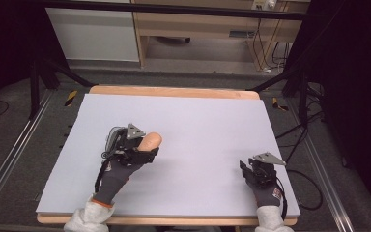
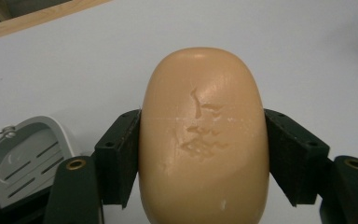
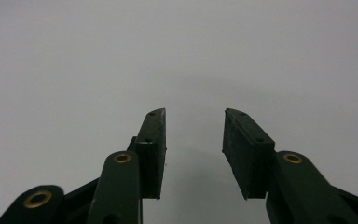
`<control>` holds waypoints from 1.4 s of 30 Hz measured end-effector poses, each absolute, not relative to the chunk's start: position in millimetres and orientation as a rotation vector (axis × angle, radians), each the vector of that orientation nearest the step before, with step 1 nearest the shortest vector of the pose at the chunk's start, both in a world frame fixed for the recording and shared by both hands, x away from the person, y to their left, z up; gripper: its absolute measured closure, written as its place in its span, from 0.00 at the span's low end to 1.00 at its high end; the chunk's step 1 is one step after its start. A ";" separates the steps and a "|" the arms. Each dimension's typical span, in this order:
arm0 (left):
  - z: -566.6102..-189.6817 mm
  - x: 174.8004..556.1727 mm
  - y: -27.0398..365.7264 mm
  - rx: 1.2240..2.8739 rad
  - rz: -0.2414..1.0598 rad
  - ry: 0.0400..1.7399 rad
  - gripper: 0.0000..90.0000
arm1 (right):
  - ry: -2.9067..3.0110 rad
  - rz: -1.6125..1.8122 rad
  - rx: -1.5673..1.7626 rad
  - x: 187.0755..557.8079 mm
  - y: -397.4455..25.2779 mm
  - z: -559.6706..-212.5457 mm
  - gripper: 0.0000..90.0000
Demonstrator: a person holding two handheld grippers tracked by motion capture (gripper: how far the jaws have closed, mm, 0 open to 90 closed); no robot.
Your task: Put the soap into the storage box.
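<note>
A tan oval bar of soap (image 2: pixel 203 140) with a stamped mark on its face sits between the two black jaws of my left gripper (image 2: pixel 203 154), which is shut on it. From above, the soap (image 1: pixel 150 140) sticks out past the left gripper (image 1: pixel 145 149) at the left middle of the table. A grey soap dish (image 2: pixel 25 158) with slots lies just left of and below that gripper. My right gripper (image 3: pixel 195 122) is open over bare white surface, with nothing between its jaws; it rests near the front right (image 1: pixel 249 170).
The table (image 1: pixel 198 121) has a white top with a wooden rim. Beyond its far edge stand a metal frame, wooden furniture and loose cables on the floor.
</note>
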State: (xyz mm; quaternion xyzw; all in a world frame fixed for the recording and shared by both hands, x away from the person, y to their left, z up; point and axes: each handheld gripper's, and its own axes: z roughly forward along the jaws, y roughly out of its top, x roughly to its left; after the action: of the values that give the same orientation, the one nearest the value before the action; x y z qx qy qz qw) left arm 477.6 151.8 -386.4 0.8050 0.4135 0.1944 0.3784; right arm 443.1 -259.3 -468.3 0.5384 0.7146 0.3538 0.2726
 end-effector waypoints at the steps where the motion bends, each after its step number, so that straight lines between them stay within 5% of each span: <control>1: -385.5 477.5 155.7 2.050 0.503 1.065 0.35 | 1.924 0.952 1.448 443.1 -259.3 -468.3 0.66; 42: -372.7 494.6 208.5 1.970 0.598 1.213 0.35 | 1.926 0.950 1.451 443.6 -259.1 -469.0 0.66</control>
State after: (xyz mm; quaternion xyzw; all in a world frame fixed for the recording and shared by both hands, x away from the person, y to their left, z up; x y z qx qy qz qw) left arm 494.6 208.5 -372.7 0.7668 0.4722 0.2326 0.3674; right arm 443.6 -259.1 -469.0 0.5387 0.7153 0.3529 0.2714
